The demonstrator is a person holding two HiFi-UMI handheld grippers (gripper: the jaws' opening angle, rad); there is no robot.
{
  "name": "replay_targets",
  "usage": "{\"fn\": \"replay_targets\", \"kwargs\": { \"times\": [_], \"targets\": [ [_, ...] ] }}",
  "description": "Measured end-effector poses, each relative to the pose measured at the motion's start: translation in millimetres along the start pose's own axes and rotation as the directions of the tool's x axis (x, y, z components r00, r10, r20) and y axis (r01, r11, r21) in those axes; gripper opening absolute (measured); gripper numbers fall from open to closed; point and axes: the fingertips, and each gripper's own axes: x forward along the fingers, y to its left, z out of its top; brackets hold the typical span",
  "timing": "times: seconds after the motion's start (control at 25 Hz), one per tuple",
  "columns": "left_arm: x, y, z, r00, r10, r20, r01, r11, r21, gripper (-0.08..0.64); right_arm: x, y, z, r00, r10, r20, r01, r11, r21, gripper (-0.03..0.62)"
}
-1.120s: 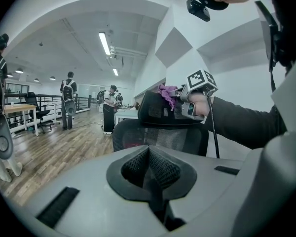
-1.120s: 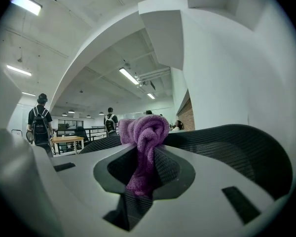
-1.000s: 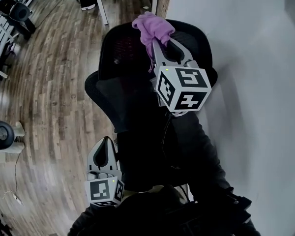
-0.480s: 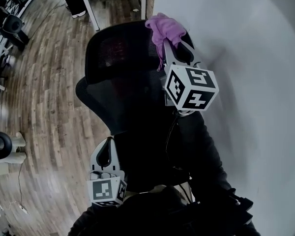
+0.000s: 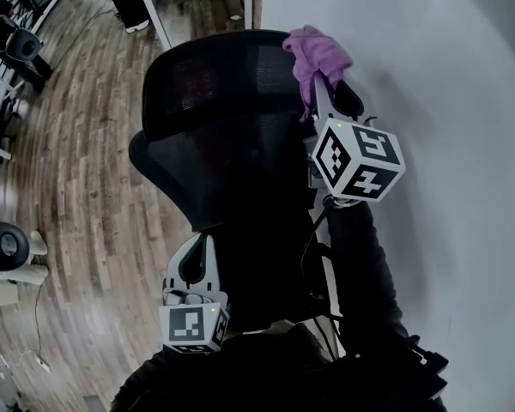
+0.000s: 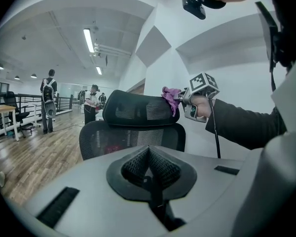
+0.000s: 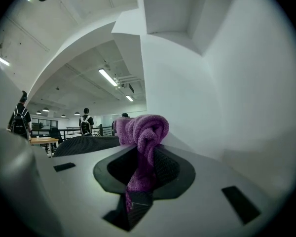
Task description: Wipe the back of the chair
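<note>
- A white wall [image 5: 446,144] is seen just to the right of the right hand-held gripper [image 5: 320,86]. A wooden floor [image 5: 77,170] is spread well off to the left of the left hand-held gripper [image 5: 199,249].
- The chair [image 5: 232,170] is found directly ahead of both hand-held grippers. It is black, with an open mesh backrest that lets some light through. Dust on such mesh is judged likely to call for firm, repeated strokes.
- The headrest [image 5: 210,71] is a curved mesh pad at the chair's top. Its near corner lies at the tip of the right hand-held gripper, so the wiping is judged to be under way along this top edge.
- The right hand-held gripper is raised to headrest height and is closed tight on a purple cloth. The grip seems meant to leave a bunched wad ahead of the jaws, so that cloth, not plastic, is pressed on the chair.
- The left hand-held gripper is held low, below and well apart from the right one. Its jaws are brought together with nothing between them, and it is judged to be kept clear of the wiping.
- The purple cloth [image 5: 316,51] is a soft, knitted-looking rag. It is bunched into a knot beyond the jaw tips, with a strip trailing back between them. It appears to rest against the headrest's corner.
</note>
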Motion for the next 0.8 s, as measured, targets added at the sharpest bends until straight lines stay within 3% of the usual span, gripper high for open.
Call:
{"fn": "replay_targets", "kwargs": {
  "times": [0.36, 0.52, 0.8],
  "targets": [
    [-10, -46, 1, 0.995, -0.099, 0.004, 0.099, 0.995, 0.030, 0.003, -67, -66, 5, 0.989, -0.147, 0.006, 0.147, 0.989, 0.010, 0.081],
    [-20, -48, -8, 0.993, -0.117, 0.006, 0.117, 0.992, 0.039, 0.004, -83, -62, -1, 0.987, -0.161, 0.018, 0.161, 0.987, 0.007, 0.080],
    [-31, -26, -8, 0.997, -0.075, 0.012, 0.075, 0.997, 0.024, 0.004, -68, -31, -8, 0.991, -0.131, 0.007, 0.131, 0.991, -0.010, 0.080]
  ]
}}
